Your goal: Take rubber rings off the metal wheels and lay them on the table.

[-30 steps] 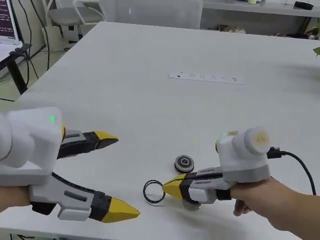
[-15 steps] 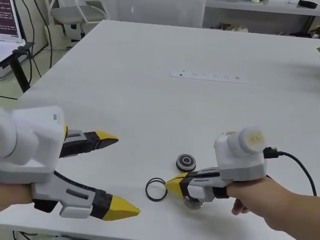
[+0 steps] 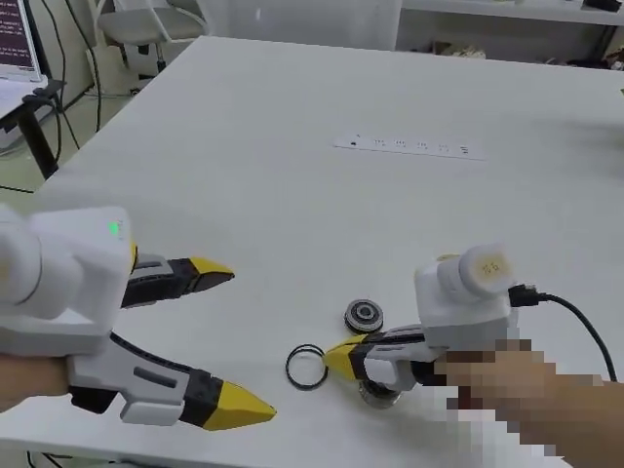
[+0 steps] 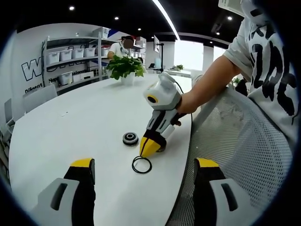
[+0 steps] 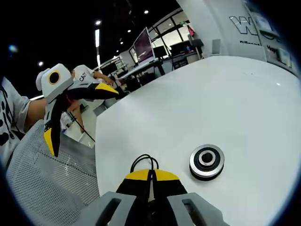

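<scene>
A black rubber ring (image 3: 305, 366) rests on the white table (image 3: 292, 195) near its front edge. My right gripper (image 3: 331, 359) is shut, its yellow tips pinching the ring's (image 5: 142, 161) near edge. A bare metal wheel (image 3: 363, 315) lies flat just beyond, also seen as the wheel (image 5: 206, 161) to the right of the right gripper (image 5: 150, 175). Another metal wheel (image 3: 375, 393) sits partly hidden under the right gripper. My left gripper (image 3: 229, 341) hovers wide open at the left, holding nothing. From the left gripper (image 4: 143, 169), the ring (image 4: 142, 165) lies ahead.
A white power strip (image 3: 405, 146) lies mid-table. A chair (image 3: 136, 24) and a monitor (image 3: 12, 39) stand beyond the far left corner. A mesh chair (image 4: 225, 136) is by the table's front edge. A potted plant (image 4: 123, 67) stands at the far end.
The right gripper has drawn back slightly to the right. The ring stays in about the same spot. The left gripper has hardly moved.
</scene>
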